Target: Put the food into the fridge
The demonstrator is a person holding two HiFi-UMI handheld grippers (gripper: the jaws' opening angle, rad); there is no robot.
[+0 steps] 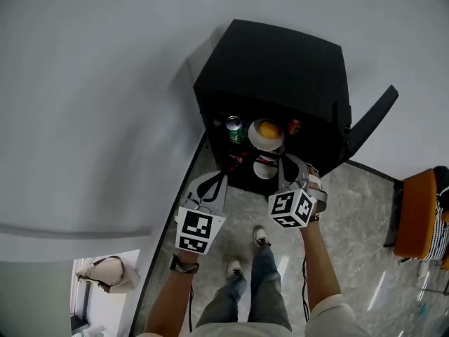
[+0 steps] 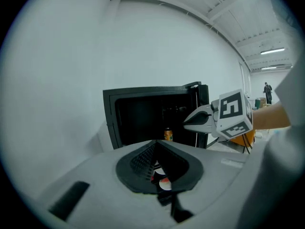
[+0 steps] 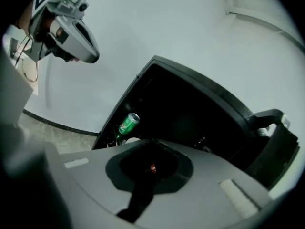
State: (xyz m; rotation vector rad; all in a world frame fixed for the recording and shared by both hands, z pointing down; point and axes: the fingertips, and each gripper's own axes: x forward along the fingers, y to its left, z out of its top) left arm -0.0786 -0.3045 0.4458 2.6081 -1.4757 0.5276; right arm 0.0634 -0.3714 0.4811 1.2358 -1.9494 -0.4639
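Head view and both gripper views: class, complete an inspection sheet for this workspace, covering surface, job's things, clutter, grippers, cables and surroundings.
Surface: grey stone-tile floor, bare in front of the fridge.
Job's things: black mini fridge, door open; inside are a green drinks can, a white bowl of orange food and a second white bowl below it.
Clutter: nothing seen.
Grippers: left gripper and right gripper both in front of the fridge, jaw tips together, holding nothing.
Cables: thin dark cable beside the right forearm.
Surroundings: orange chair at right; beige bag at lower left.
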